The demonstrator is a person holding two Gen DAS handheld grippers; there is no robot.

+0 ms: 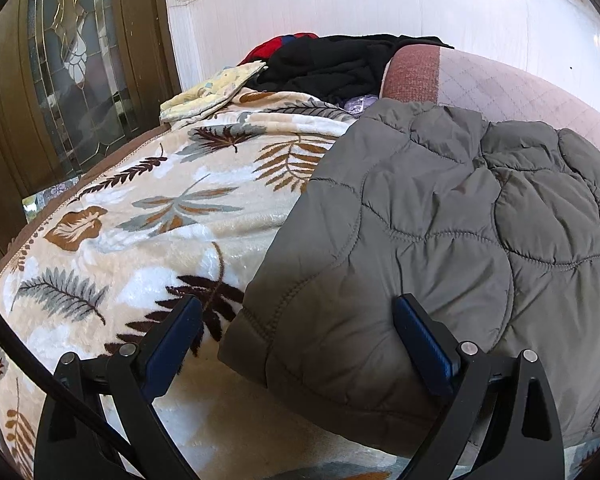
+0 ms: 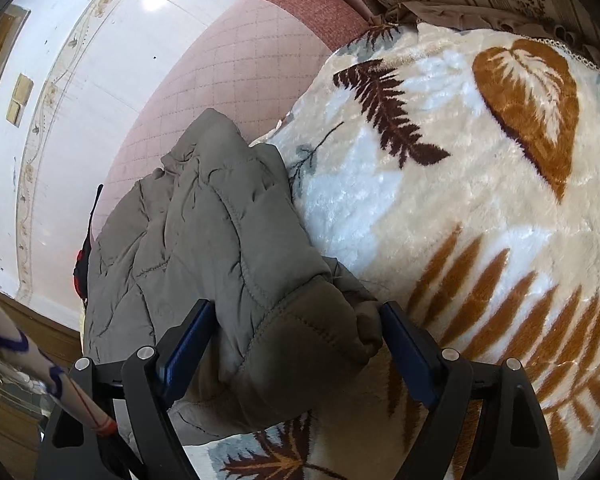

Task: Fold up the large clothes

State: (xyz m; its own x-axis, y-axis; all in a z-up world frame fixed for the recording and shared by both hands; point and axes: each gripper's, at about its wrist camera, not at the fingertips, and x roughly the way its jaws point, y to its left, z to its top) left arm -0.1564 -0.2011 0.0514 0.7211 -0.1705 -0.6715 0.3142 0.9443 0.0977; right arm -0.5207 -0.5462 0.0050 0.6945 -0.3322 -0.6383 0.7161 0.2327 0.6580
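Quilted grey-green jacket (image 1: 440, 216) lies on a bed, spread over a plush cream blanket (image 1: 148, 216) printed with brown, rust and grey leaves. The jacket sits toward the bed's far side, its upper edge close against a pink quilted headboard (image 1: 512, 88) that stands before a white wall (image 1: 340, 0).

The left gripper (image 1: 296, 344) hovers at the jacket's near corner, its jaws wide apart; one blue-padded finger stands over the bare blanket and the other over the jacket's fabric, and neither presses on it. A stitched hem of the jacket runs between them.

The right gripper (image 2: 296, 340), seen from its own camera, straddles a bunched, puffy end of the same jacket. Its jaws are spread wide, and the bundle of fabric fills most of the gap. The fabric reaches the right-hand pad, while a sliver of space shows beside the left-hand pad, so the cloth is between the jaws rather than clamped.

At the far end of the bed a heap of black clothing (image 1: 332, 64) rests with something red (image 1: 284, 46) behind it, and a pale yellow folded cloth (image 1: 208, 92) lies just beside it on the blanket. A wooden door with leaded glass (image 1: 72, 60) stands at the left.
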